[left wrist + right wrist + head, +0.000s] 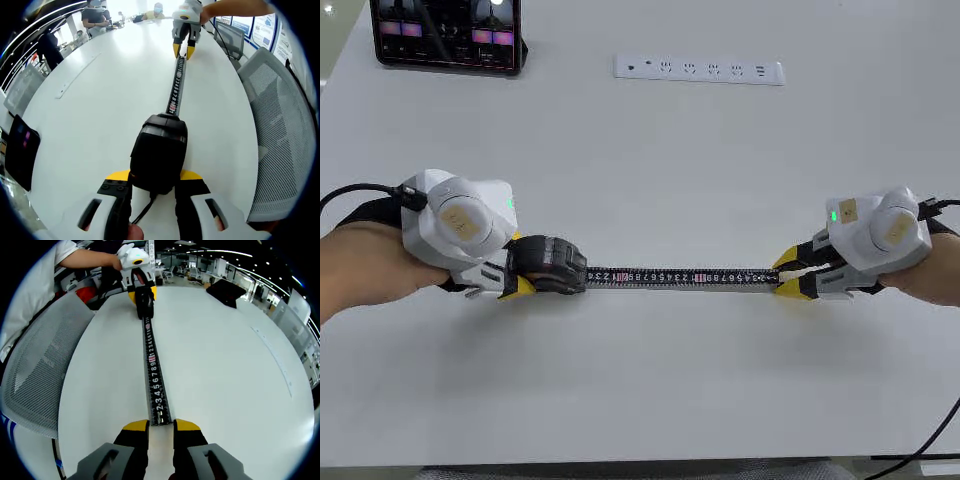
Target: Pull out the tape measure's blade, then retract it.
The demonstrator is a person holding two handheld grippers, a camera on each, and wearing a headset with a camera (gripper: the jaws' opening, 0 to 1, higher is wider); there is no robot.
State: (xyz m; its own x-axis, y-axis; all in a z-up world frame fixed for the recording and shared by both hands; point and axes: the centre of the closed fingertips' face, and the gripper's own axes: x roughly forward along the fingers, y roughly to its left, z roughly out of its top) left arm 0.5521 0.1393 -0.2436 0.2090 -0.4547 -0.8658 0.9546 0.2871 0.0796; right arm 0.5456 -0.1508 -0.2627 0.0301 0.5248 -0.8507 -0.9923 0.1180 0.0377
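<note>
Left gripper (pixel 517 275) clamps case (pixel 550 264) as anchor on table (pixel 640 150); right gripper (pixel 790 272) pinches blade (pixel 680 276) tip, likely holding it taut.

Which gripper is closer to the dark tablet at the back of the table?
Left. The left gripper, holding the tape measure case, sits on the same side as the tablet; the right gripper, gripping the blade, is far across the table.
</note>
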